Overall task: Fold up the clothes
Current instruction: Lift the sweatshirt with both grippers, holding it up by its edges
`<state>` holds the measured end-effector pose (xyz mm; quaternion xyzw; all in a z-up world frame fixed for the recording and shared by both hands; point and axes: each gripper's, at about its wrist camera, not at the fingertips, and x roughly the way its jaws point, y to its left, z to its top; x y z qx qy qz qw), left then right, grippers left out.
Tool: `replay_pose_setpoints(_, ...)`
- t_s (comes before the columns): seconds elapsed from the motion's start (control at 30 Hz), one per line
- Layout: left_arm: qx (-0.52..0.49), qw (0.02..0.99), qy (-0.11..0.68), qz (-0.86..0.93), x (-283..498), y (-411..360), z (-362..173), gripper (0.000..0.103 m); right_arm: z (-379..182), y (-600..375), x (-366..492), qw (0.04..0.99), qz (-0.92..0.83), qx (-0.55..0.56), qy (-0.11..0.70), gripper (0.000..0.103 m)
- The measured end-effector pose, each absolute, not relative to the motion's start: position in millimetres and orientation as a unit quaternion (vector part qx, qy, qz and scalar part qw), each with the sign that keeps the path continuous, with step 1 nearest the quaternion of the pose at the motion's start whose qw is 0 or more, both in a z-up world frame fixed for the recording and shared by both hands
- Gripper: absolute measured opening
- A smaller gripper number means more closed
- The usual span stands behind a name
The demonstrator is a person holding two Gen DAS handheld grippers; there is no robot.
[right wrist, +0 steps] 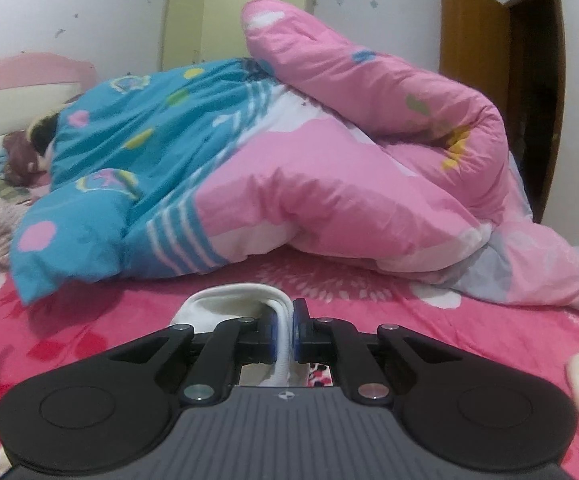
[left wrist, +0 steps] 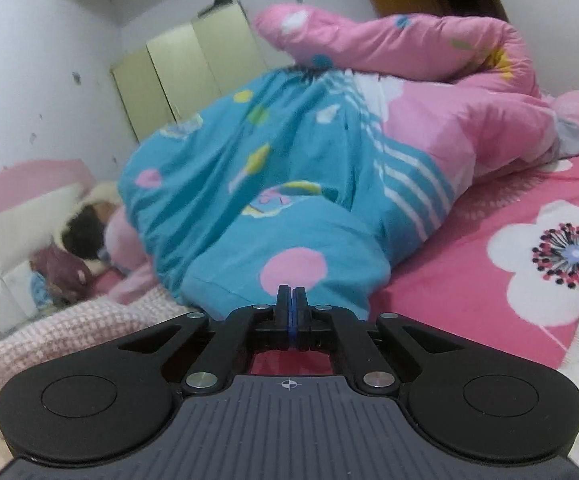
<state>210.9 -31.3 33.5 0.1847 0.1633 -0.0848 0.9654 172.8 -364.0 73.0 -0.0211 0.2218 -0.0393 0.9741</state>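
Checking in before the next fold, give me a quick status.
Left gripper shut, nothing in it. Right gripper shut on white garment. Quilt heaped on bed ahead.

A blue quilt (left wrist: 249,184) dotted with pink, yellow and green shapes and white stripes joins a pink half (right wrist: 349,184). The bedsheet (left wrist: 469,280) is hot pink with white flowers. A pink-and-white checked cloth (left wrist: 69,332) lies nearby. White fabric (right wrist: 241,300) sits between black gripper fingers (right wrist: 301,312) with blue pads.
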Motion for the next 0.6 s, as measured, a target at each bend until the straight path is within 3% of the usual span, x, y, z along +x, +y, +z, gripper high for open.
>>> replay_pose_setpoints(0.17, 0.089, 0.928, 0.284, -0.223, 201.6, -16.2, 13.2, 0.005, 53.3, -366.6, 180.3, 0.973, -0.042, -0.018, 0.226, 0.006)
replay_pose_setpoints(0.23, 0.059, 0.901, 0.331, -0.274, 189.9, -13.9, -3.6, 0.011, 47.1, -370.6, 176.0, 0.973, -0.044, -0.010, 0.225, 0.006)
replay_pose_setpoints(0.27, 0.046, 0.888, 0.351, -0.293, 183.5, -13.7, -12.8, 0.019, 47.2, -373.8, 173.5, 0.974, -0.044, -0.004, 0.224, 0.006)
replay_pose_setpoints(0.3, 0.034, 0.880, 0.364, -0.304, 178.6, -14.0, -20.2, 0.030, 47.4, -377.1, 171.0, 0.974, -0.044, 0.002, 0.223, 0.006)
replay_pose_setpoints(0.4, 0.006, 0.858, 0.394, -0.328, 167.6, -16.3, -38.6, 0.041, 50.2, -384.7, 162.9, 0.975, -0.043, 0.015, 0.219, 0.006)
replay_pose_setpoints(0.6, -0.021, 0.847, 0.409, -0.341, 158.6, -16.3, -44.9, 0.047, 69.3, -388.2, 144.5, 0.979, -0.038, 0.024, 0.200, 0.006)
